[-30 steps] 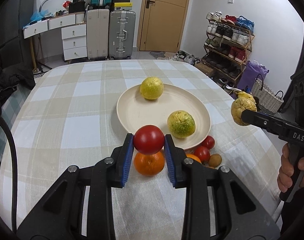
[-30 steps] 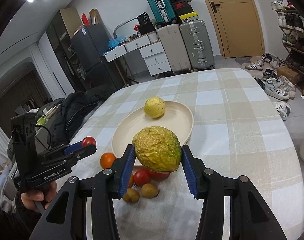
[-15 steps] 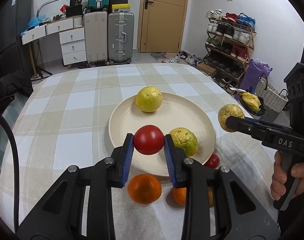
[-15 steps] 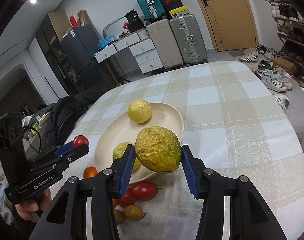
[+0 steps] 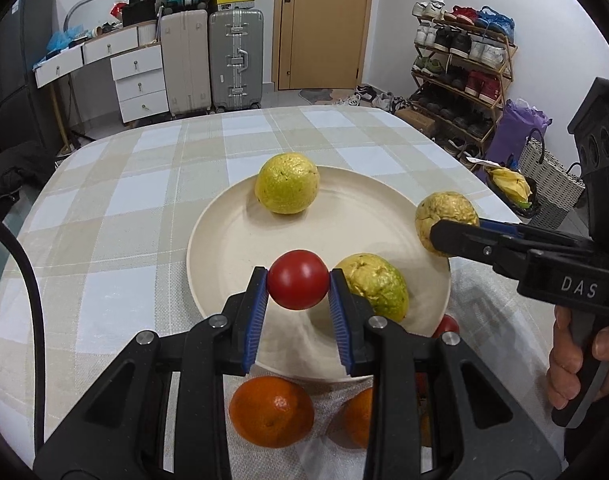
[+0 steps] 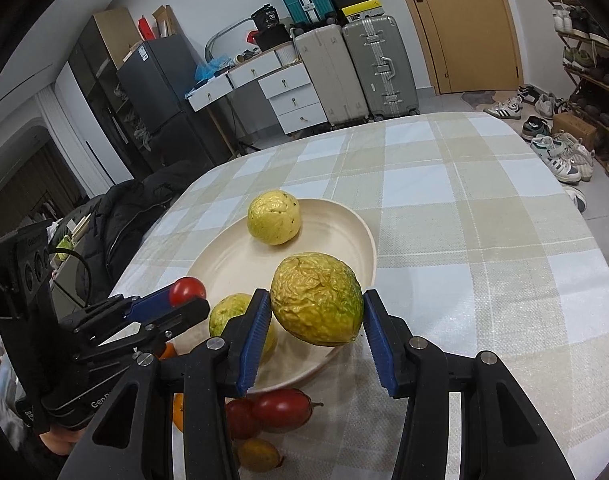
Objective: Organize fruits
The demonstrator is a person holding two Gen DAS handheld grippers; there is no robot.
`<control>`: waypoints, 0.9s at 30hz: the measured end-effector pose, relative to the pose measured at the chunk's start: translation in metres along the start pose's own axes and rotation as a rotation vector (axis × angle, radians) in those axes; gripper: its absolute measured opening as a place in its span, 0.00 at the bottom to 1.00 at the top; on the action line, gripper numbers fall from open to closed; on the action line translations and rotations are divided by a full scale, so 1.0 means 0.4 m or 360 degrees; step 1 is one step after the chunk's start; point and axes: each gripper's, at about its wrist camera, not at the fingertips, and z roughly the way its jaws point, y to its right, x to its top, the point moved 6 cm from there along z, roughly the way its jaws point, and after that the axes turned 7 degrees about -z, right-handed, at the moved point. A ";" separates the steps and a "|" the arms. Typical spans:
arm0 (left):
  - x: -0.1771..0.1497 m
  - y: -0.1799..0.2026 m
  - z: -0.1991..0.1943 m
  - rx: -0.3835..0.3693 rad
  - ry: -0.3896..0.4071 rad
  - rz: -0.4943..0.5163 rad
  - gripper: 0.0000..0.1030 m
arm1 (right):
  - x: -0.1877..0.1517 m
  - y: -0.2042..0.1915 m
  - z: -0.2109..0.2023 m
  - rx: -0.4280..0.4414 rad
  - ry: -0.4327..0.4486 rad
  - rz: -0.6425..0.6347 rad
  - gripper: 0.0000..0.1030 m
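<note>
Fruits sit in both grips: a red tomato [image 5: 297,280] is clamped between the blue pads of the left gripper [image 5: 297,285], and a wrinkled yellow-green fruit [image 6: 317,304] is pinched by the right gripper [image 6: 317,312], both held above the near part of a cream plate [image 5: 232,236]. On the plate lie two more yellow-green fruits — one at the far side [image 5: 287,183], one near the front rim [image 5: 374,284]. Oranges [image 5: 271,410] and small red fruits [image 6: 281,407] rest on the checked tablecloth [image 5: 116,216] just in front of the plate. Behind stand suitcases [image 5: 235,58], a white drawer unit [image 5: 138,82], a wooden door [image 5: 320,24] and a shoe rack [image 5: 462,76]. A second ago both grippers were further back — the plate now looms closer, and the oranges have slid beneath the left gripper.
</note>
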 end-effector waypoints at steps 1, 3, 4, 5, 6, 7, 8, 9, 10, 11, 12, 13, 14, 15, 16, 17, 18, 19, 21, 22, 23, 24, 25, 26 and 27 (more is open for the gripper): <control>-0.001 -0.002 0.009 0.0004 -0.0012 -0.0004 0.27 | 0.000 -0.003 0.005 -0.0001 -0.0006 -0.0002 0.46; -0.005 -0.007 0.022 0.0006 -0.0036 -0.0018 0.27 | 0.001 -0.009 0.016 0.0007 -0.0018 -0.0017 0.47; -0.007 -0.009 0.028 0.0008 -0.0043 -0.0020 0.27 | 0.000 -0.011 0.019 0.0012 -0.0017 -0.0020 0.47; -0.010 -0.011 0.033 0.0008 -0.0051 -0.0020 0.27 | 0.000 -0.014 0.023 0.0018 -0.0022 -0.0030 0.47; -0.012 -0.013 0.037 0.0009 -0.0057 -0.0023 0.27 | -0.002 -0.016 0.027 0.0019 -0.0031 -0.0037 0.46; -0.014 -0.015 0.043 0.0008 -0.0062 -0.0029 0.27 | -0.004 -0.016 0.033 0.0018 -0.0042 -0.0037 0.46; -0.015 -0.017 0.047 0.0011 -0.0069 -0.0034 0.27 | -0.005 -0.016 0.038 0.0016 -0.0047 -0.0032 0.47; -0.017 -0.019 0.052 0.0015 -0.0077 -0.0037 0.27 | -0.005 -0.017 0.040 0.0016 -0.0043 -0.0035 0.47; -0.019 -0.021 0.058 0.0018 -0.0090 -0.0041 0.27 | -0.005 -0.018 0.042 0.0014 -0.0047 -0.0037 0.47; -0.020 -0.024 0.062 0.0016 -0.0102 -0.0050 0.27 | -0.004 -0.019 0.044 0.0014 -0.0049 -0.0038 0.47; -0.020 -0.026 0.062 0.0019 -0.0101 -0.0056 0.27 | -0.005 -0.020 0.046 0.0016 -0.0051 -0.0036 0.47; -0.019 -0.027 0.062 0.0018 -0.0099 -0.0060 0.27 | -0.005 -0.022 0.048 0.0018 -0.0058 -0.0037 0.47; -0.018 -0.027 0.061 0.0013 -0.0098 -0.0058 0.27 | -0.005 -0.023 0.048 0.0018 -0.0062 -0.0034 0.47; -0.018 -0.028 0.058 0.0007 -0.0091 -0.0055 0.27 | -0.006 -0.025 0.047 0.0017 -0.0065 -0.0030 0.47; -0.018 -0.028 0.053 0.0010 -0.0080 -0.0053 0.27 | -0.008 -0.029 0.046 0.0017 -0.0070 -0.0039 0.47; -0.018 -0.027 0.046 0.0016 -0.0068 -0.0045 0.27 | -0.009 -0.030 0.045 0.0015 -0.0072 -0.0048 0.47; -0.019 -0.027 0.037 0.0014 -0.0056 -0.0033 0.27 | -0.010 -0.033 0.042 0.0012 -0.0067 -0.0052 0.47; -0.019 -0.029 0.030 0.0013 -0.0048 -0.0026 0.27 | -0.012 -0.034 0.036 0.0003 -0.0057 -0.0059 0.48; -0.024 -0.036 0.007 0.0009 -0.0034 -0.0024 0.35 | -0.016 -0.035 0.025 -0.0017 -0.0051 -0.0073 0.49; -0.026 -0.041 -0.004 0.0009 -0.0024 -0.0028 0.39 | -0.018 -0.037 0.015 -0.0030 -0.0047 -0.0088 0.49; -0.029 -0.047 -0.018 0.0013 -0.0004 -0.0034 0.50 | -0.020 -0.038 0.007 -0.0038 -0.0038 -0.0098 0.51; -0.033 -0.056 -0.033 0.0025 0.0015 -0.0042 0.60 | -0.023 -0.039 -0.001 -0.0043 -0.0035 -0.0104 0.55; -0.036 -0.062 -0.047 0.0032 0.0032 -0.0048 0.64 | -0.028 -0.041 -0.012 -0.0050 -0.0033 -0.0106 0.58; -0.040 -0.069 -0.065 0.0037 0.0047 -0.0057 0.70 | -0.033 -0.043 -0.022 -0.0054 -0.0026 -0.0104 0.68; -0.044 -0.077 -0.080 0.0035 0.0061 -0.0070 0.75 | -0.039 -0.047 -0.035 -0.0054 -0.0011 -0.0103 0.79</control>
